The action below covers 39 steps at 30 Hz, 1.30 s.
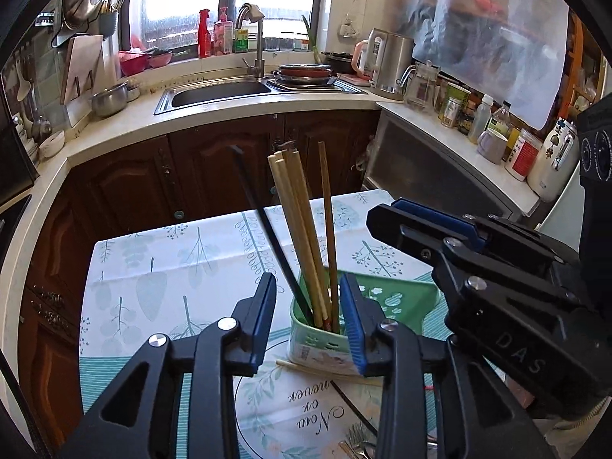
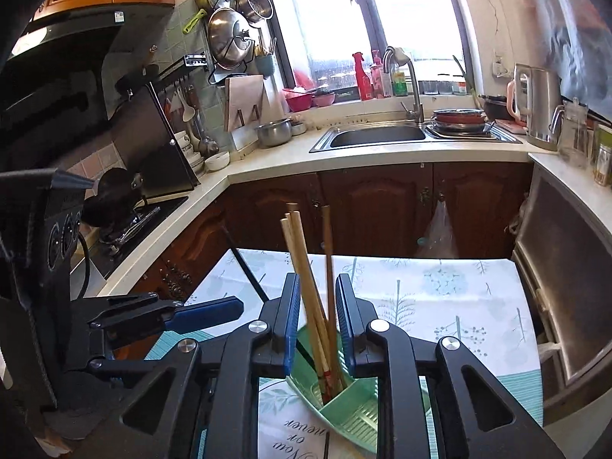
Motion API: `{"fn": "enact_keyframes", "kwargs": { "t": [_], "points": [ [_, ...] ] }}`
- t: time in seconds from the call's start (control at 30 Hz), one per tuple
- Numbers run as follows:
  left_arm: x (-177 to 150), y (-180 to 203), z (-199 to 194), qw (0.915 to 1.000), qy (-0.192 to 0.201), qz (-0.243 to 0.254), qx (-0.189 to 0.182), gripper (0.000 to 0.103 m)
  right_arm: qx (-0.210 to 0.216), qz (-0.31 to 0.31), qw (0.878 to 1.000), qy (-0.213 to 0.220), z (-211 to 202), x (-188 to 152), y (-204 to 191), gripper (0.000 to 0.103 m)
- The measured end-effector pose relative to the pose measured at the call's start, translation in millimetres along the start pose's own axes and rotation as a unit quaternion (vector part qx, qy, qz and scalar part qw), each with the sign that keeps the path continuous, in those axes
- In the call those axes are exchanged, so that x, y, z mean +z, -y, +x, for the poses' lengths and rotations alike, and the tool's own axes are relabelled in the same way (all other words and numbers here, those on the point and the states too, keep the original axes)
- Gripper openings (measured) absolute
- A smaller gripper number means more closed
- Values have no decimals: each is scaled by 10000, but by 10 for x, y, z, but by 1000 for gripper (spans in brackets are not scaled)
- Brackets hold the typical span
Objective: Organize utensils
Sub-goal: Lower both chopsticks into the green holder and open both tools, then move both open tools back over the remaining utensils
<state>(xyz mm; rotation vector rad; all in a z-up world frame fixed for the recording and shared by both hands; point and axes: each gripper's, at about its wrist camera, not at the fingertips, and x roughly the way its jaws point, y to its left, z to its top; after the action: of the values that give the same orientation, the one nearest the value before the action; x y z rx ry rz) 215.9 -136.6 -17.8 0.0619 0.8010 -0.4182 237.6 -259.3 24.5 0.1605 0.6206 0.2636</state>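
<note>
A green utensil holder (image 1: 325, 334) stands on the small table and shows in the right wrist view too (image 2: 344, 413). Several wooden chopsticks (image 1: 302, 237) and one black chopstick (image 1: 267, 229) stand upright in its near compartment; the wooden ones also show in the right wrist view (image 2: 306, 287). My left gripper (image 1: 308, 325) is open, with its fingers on either side of the holder's near end. My right gripper (image 2: 317, 321) is open around the chopstick bundle, not touching it. A loose wooden chopstick (image 1: 306, 369), a black one (image 1: 352, 405) and a fork (image 1: 359, 443) lie on the table in front of the holder.
The table has a leaf-print cloth (image 1: 172, 267) and a round placemat (image 1: 298, 413). Dark cabinets (image 1: 214, 176) and a counter with a sink (image 1: 218, 91) stand behind it. Jars and a kettle (image 1: 390, 61) line the right counter. A stove (image 2: 126, 222) is at left.
</note>
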Motion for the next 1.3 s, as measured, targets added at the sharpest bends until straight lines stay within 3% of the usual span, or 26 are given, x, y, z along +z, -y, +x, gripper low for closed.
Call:
{"fn": "enact_keyframes", "kwargs": {
  "t": [0.37, 0.6, 0.83, 0.97, 1.07, 1.2, 1.3],
  "points": [
    [-384, 14, -333, 9997, -191, -15, -158, 33, 82, -12, 9998, -183, -413, -541, -48, 19],
    [-885, 22, -399, 9965, -615, -342, -444, 33, 259, 181, 9979, -559, -836, -1312, -113, 19],
    [-1475, 95, -324, 9895, -1053, -654, -741, 33, 294, 584, 9938, -904, -989, -2079, -83, 19],
    [-1770, 209, -261, 9903, -1175, -348, -648, 33, 187, 696, 9921, -1031, -1013, -2491, -39, 19],
    [-1936, 319, -238, 9895, -1248, 230, -687, 33, 165, 872, 9889, -1195, -1042, -2765, 20, 19],
    [-2142, 478, -231, 9814, -1325, 1230, -640, 33, 102, 983, 9852, -1400, -1052, -2975, 83, 19],
    [-2251, 525, -207, 9760, -1379, 1605, -509, 33, 70, 943, 9826, -1597, -1057, -3120, 89, 19]
  ]
}}
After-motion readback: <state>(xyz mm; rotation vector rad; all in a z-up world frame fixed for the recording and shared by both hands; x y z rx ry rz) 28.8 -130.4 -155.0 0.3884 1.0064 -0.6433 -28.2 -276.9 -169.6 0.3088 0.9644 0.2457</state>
